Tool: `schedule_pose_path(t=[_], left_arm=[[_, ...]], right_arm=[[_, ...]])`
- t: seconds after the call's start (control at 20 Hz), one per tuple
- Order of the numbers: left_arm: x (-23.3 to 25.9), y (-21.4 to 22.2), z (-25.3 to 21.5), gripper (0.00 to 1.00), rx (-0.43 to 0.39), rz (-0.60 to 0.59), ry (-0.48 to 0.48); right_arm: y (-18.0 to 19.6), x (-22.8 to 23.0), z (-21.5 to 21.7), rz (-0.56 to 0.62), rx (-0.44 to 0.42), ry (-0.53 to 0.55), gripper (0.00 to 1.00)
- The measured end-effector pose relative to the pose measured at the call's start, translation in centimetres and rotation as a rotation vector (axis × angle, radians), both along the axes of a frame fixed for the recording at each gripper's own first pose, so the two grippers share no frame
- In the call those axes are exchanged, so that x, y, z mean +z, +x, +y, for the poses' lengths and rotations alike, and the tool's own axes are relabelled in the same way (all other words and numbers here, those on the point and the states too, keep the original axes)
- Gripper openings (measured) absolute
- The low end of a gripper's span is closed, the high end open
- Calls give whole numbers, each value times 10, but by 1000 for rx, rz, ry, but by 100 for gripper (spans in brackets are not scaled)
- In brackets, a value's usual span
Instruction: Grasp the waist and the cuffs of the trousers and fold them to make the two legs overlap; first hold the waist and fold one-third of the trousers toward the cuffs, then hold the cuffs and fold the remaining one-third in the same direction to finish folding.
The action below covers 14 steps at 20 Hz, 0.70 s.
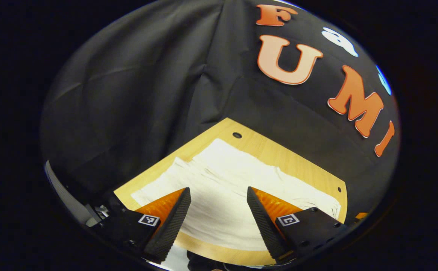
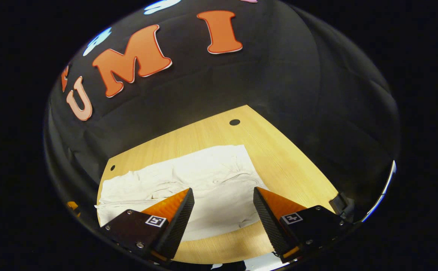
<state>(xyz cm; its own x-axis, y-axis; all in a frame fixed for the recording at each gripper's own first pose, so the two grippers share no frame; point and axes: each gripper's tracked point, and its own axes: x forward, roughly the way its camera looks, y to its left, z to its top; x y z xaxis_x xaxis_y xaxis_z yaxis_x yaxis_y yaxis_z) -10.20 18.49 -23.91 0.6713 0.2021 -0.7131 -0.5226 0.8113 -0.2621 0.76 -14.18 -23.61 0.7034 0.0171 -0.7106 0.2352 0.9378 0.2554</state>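
Note:
White trousers (image 1: 226, 188) lie spread flat along a wooden table (image 1: 264, 146). In the left gripper view my left gripper (image 1: 219, 194) hovers open above the leg end of the cloth, nothing between its fingers. In the right gripper view the trousers (image 2: 196, 180) show their wider, wrinkled end, which looks like the waist, toward the right. My right gripper (image 2: 223, 194) stands open above that end, near the table's front edge, holding nothing.
The table (image 2: 279, 150) has small round holes (image 2: 234, 122) near its far corners. Black cloth walls close in behind and beside the table. Bare wood shows beyond the trousers and to the right of the waist end.

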Motion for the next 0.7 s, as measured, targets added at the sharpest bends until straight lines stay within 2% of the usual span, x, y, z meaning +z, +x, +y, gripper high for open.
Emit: schedule_pose_path(t=[0.25, 0.45, 0.7], left_arm=[[-72, -8, 24, 100, 81, 114, -153], [-96, -32, 33, 99, 152, 191, -261], [-138, -54, 55, 99, 212, 247, -372]], right_arm=[[-6, -40, -1, 125, -49, 66, 94], [-18, -71, -1, 251, -88, 145, 94], [-11, -93, 1, 313, -140, 224, 92]])
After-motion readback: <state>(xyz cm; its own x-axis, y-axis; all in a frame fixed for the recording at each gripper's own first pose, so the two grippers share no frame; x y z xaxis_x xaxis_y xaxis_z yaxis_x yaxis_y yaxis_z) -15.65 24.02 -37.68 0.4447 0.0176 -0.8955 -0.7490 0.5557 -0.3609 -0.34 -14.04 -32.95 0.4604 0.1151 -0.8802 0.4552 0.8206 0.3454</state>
